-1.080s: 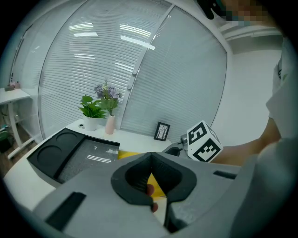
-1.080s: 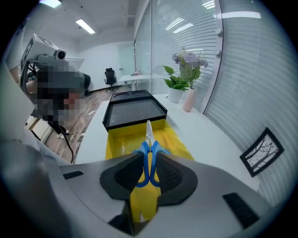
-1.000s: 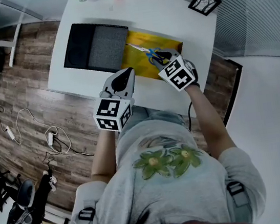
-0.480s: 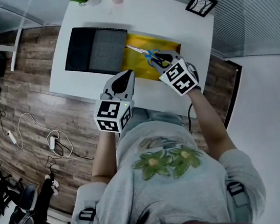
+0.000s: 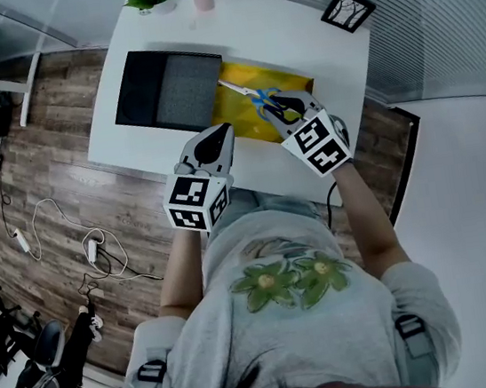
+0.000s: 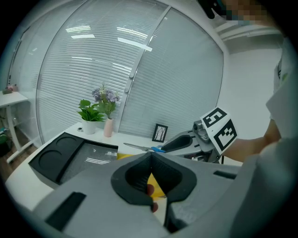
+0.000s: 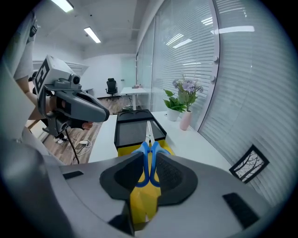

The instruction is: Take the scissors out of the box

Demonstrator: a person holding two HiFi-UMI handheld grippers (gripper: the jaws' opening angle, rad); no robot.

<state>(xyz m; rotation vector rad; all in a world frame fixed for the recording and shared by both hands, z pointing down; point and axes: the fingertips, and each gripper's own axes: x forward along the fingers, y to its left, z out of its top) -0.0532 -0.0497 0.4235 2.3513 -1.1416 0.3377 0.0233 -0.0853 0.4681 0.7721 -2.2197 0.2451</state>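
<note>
right gripper view — right gripper (image 7: 149, 155) clamped on scissors (image 7: 144, 156) over yellow box (image 7: 142, 200); left gripper (image 6: 151, 158) closed, empty.

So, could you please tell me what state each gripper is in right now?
Left gripper: closed, holding nothing.
Right gripper: closed on the blue handles of the scissors.

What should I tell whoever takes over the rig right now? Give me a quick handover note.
Left gripper: jaws shut, empty, held at the near table edge.
Right gripper: shut on the blue handles of the scissors.
Things: the scissors are in the air over the yellow box, blades pointing toward the black tray.
Done: scissors gripped and lifted off the box.
Left: carry them clear of the box, probably set them on the white table, and release.
</note>
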